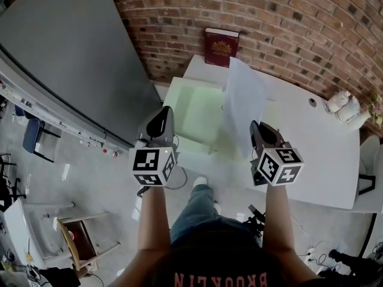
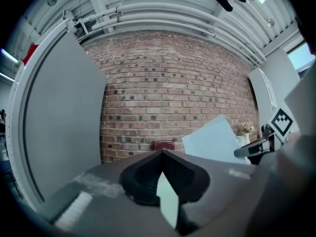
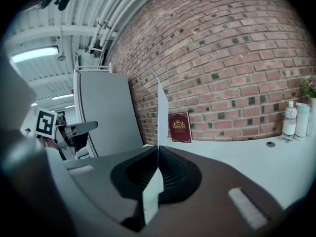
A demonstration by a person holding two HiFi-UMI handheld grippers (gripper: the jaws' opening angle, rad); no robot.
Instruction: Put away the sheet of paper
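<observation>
A white sheet of paper [image 1: 244, 97] stands on edge above the white table [image 1: 311, 160], and my right gripper [image 1: 256, 125] is shut on its lower corner. In the right gripper view the sheet [image 3: 162, 112] rises straight out of the closed jaws of the right gripper [image 3: 158, 151]. A pale green folder [image 1: 192, 109] lies at the table's left end, just left of the sheet. My left gripper [image 1: 166, 110] is at its left edge. In the left gripper view the left gripper [image 2: 161, 155] has a pale green strip of the folder [image 2: 168, 201] pinched between its closed jaws.
A dark red book [image 1: 221, 46] leans against the brick wall behind the table. White bottles [image 1: 345, 106] stand at the table's right end near a small round hole [image 1: 312, 101]. A large grey panel [image 1: 72, 52] slants at the left. Chairs and clutter are on the floor.
</observation>
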